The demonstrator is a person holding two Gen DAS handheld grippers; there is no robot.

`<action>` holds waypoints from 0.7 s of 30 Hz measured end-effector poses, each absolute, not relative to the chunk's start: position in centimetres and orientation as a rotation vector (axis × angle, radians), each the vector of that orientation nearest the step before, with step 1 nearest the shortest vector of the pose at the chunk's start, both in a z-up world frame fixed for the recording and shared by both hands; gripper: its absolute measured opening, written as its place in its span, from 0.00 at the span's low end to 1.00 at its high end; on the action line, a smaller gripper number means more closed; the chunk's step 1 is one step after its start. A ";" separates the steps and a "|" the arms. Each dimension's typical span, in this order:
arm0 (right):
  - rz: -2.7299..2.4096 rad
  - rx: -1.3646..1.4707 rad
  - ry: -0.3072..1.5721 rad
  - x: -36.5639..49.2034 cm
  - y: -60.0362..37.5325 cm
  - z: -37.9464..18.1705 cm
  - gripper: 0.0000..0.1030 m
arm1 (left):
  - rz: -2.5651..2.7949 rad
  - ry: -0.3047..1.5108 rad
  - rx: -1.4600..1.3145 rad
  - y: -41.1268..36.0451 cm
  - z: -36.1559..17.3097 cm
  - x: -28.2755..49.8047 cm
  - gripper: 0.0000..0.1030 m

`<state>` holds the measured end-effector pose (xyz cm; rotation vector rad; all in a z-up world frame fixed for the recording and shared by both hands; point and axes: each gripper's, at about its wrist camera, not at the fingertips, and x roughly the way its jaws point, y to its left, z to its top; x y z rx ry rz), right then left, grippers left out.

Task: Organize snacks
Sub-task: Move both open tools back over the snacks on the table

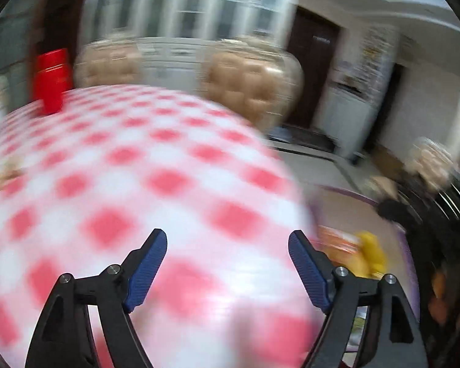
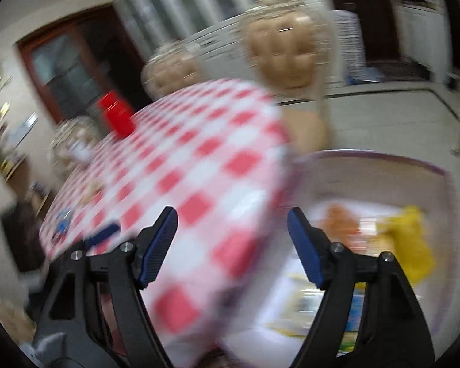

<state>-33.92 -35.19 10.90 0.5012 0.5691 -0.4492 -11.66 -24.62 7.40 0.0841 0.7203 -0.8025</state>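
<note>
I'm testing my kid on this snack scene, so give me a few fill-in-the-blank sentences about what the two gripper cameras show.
1. The tablecloth is checked white and ____.
2. Both the left gripper and the right gripper are ____, holding nothing.
3. The yellow packet lies in the ____, beside the table.
4. The cup at the table's far side is ____.

Missing words: red; open; bin; red

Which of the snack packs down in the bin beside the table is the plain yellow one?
In the right wrist view, the yellow pack at the bin's right side; the orange pack lies left of it.
</note>
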 end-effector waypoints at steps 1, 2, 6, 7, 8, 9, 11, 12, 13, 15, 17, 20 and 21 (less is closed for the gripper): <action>-0.409 0.478 0.594 -31.8 -33.6 10.7 0.74 | -0.737 0.724 0.057 -22.3 7.5 -9.5 0.80; -0.366 0.461 0.610 -29.7 -32.2 10.5 0.75 | -0.673 0.722 0.030 -20.0 7.5 -7.6 0.80; -0.229 0.374 0.627 -21.9 -27.4 9.6 0.80 | -0.360 0.677 -0.055 -10.1 7.6 0.0 0.80; -0.203 0.348 0.639 -19.7 -26.5 9.1 0.80 | -0.295 0.671 -0.085 -7.7 7.6 1.4 0.80; -0.164 0.325 0.664 -16.6 -25.4 8.4 0.80 | -0.204 0.664 -0.148 -4.3 7.6 3.2 0.80; -0.146 0.323 0.680 -14.5 -25.0 7.8 0.80 | -0.114 0.651 -0.220 -1.3 7.5 4.7 0.80; -0.105 0.344 0.700 -9.4 -23.9 6.6 0.80 | 0.022 0.608 -0.357 4.1 7.2 6.4 0.80; -0.079 0.367 0.712 -7.1 -23.4 6.1 0.80 | 0.070 0.594 -0.409 6.6 6.8 6.9 0.81; -0.060 0.387 0.725 -4.8 -23.0 5.7 0.80 | 0.103 0.596 -0.437 8.4 6.4 7.1 0.81; -0.029 0.417 0.756 -0.3 -22.0 5.1 0.80 | 0.166 0.636 -0.498 12.2 5.4 7.7 0.81; 0.000 0.440 0.787 4.7 -20.7 4.4 0.80 | 0.200 0.627 -0.576 14.7 4.9 7.6 0.81; 0.002 0.458 0.819 10.5 -19.2 3.3 0.80 | 0.277 0.619 -0.653 17.0 4.0 7.5 0.81; -0.002 0.472 0.833 12.5 -18.7 2.8 0.80 | 0.287 0.620 -0.664 17.0 3.7 7.4 0.81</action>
